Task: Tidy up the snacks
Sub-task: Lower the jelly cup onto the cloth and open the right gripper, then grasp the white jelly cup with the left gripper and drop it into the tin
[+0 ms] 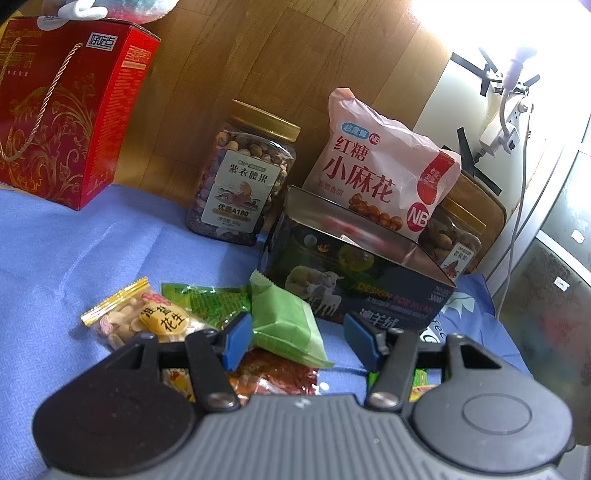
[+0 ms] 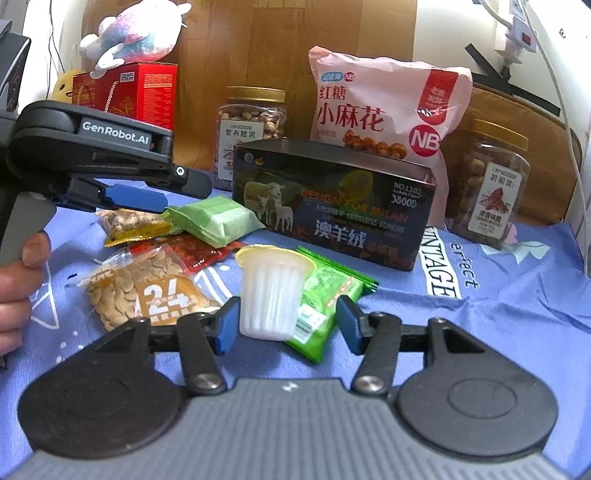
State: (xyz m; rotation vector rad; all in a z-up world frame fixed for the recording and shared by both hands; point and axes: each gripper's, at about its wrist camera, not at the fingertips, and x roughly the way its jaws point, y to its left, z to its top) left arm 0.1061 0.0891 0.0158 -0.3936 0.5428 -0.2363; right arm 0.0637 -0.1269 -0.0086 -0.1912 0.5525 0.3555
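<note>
A dark open box (image 1: 354, 284) (image 2: 332, 206) stands on the blue cloth. My left gripper (image 1: 297, 341) is open around a light green wrapped snack (image 1: 286, 321) (image 2: 216, 218), its pads apart from it. A peanut packet (image 1: 147, 317), a dark green packet (image 1: 210, 301) and a red packet (image 1: 273, 380) lie around it. My right gripper (image 2: 284, 325) is open around a white jelly cup (image 2: 271, 291) lying tilted on a green packet (image 2: 325, 299). A seed packet (image 2: 144, 288) lies to its left. The left gripper (image 2: 138, 197) shows in the right wrist view.
Behind the box stand a nut jar with a gold lid (image 1: 243, 177) (image 2: 253, 122), a pink snack bag (image 1: 384, 166) (image 2: 384, 114) and a second jar (image 2: 491, 188). A red gift box (image 1: 62, 110) (image 2: 129, 88) stands at back left, a plush toy (image 2: 133, 33) on it. Cables hang at right.
</note>
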